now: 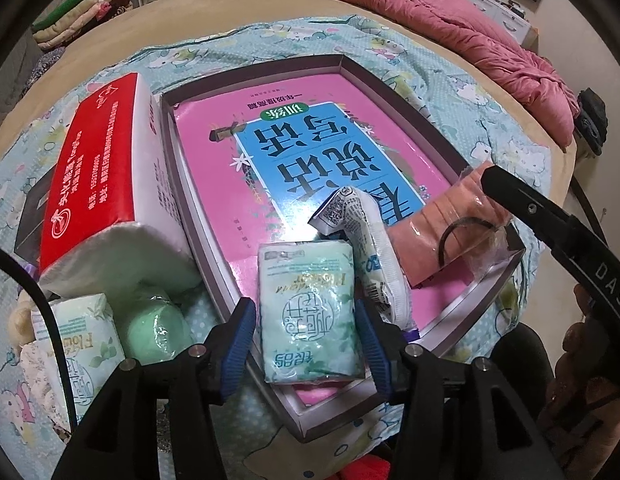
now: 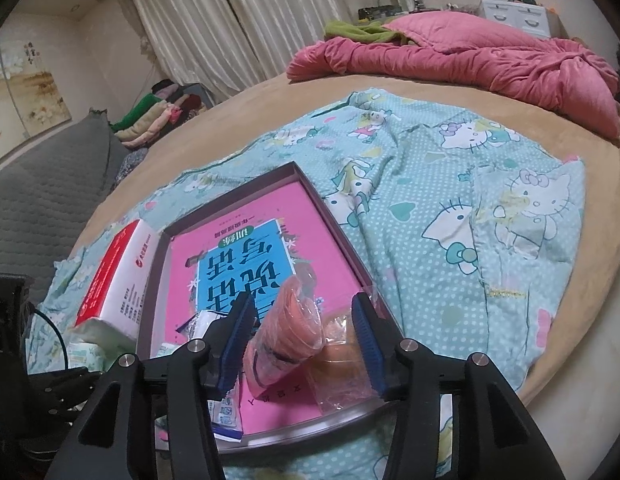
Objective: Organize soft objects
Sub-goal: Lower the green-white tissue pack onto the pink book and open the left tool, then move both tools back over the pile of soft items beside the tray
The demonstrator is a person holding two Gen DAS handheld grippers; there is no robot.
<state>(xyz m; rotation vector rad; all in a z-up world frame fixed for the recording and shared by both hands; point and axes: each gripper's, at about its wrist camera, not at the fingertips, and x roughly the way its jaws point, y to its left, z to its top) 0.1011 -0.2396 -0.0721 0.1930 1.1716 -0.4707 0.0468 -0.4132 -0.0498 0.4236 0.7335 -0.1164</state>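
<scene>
A green tissue pack [image 1: 310,320] lies at the near end of a shallow box [image 1: 170,128] lined with a pink book. My left gripper [image 1: 306,344] straddles it, open, with a slim gap at the left pad. Beside the pack lies a white printed packet [image 1: 370,248]. An orange stack in a clear bag [image 1: 442,240], with a black band round it, leans in the box's right corner. My right gripper [image 2: 304,340] stands open around that orange stack [image 2: 288,332], its pads not pressing it. One right finger [image 1: 510,192] shows above the stack.
A red and white tissue brick [image 1: 102,184] stands left of the box, with a second green pack [image 1: 86,344] and a green ball [image 1: 154,332] below it. A cartoon-cat sheet [image 2: 470,200] covers the bed; a pink quilt [image 2: 490,60] lies at the far end. Folded clothes [image 2: 158,116] are stacked at the back left.
</scene>
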